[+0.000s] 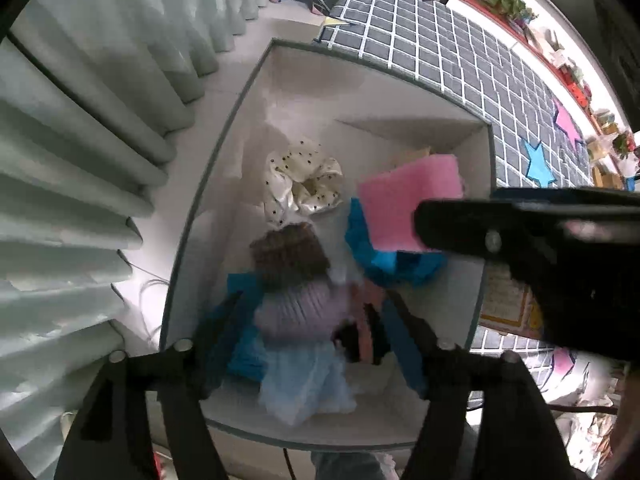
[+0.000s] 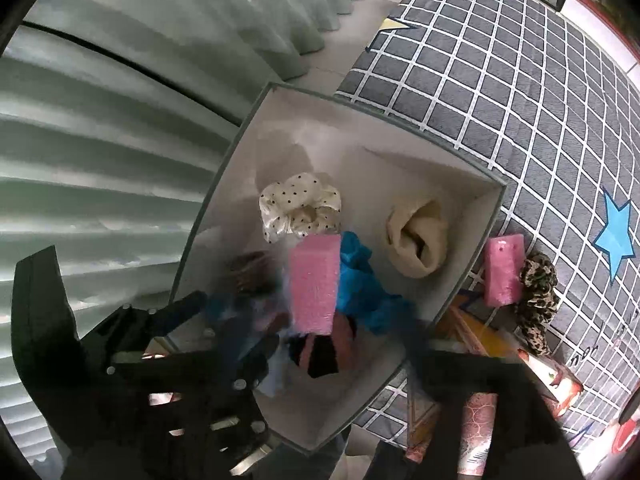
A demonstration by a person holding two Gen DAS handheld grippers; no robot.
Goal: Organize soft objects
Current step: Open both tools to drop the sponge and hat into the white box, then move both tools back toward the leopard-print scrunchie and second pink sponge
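A white box (image 1: 224, 184) with a grey rim stands on the floor against the edge of a grey mat with a white grid (image 1: 440, 40), pleated pale curtains (image 1: 80, 160) on its other side. Both grippers hang over the box.

The right gripper (image 2: 320, 332) has its fingers closed on a pink sponge (image 2: 314, 284), held in the air above the box's middle; from the left wrist view the same sponge (image 1: 404, 208) juts from a black finger (image 1: 452, 224).

The left gripper (image 1: 308, 344) has its fingers spread, one on either side of the pile, with nothing between them that they pinch (the tips are motion-blurred, so contact is hard to judge).

Inside the box lie a cream polka-dot scrunchie (image 1: 304, 184) toward the far wall, a brown knitted piece (image 1: 288, 256), a lilac ribbed piece (image 1: 304, 308), crumpled blue fabric (image 1: 376, 256), a pale blue gauzy piece (image 1: 304, 388) near the close wall, and a cream rolled cloth (image 2: 416, 240) in the corner next to the mat.

On the mat, just beside the box's wall, sit a second pink sponge (image 2: 504, 268) and a leopard-print scrunchie (image 2: 538, 300), touching each other.
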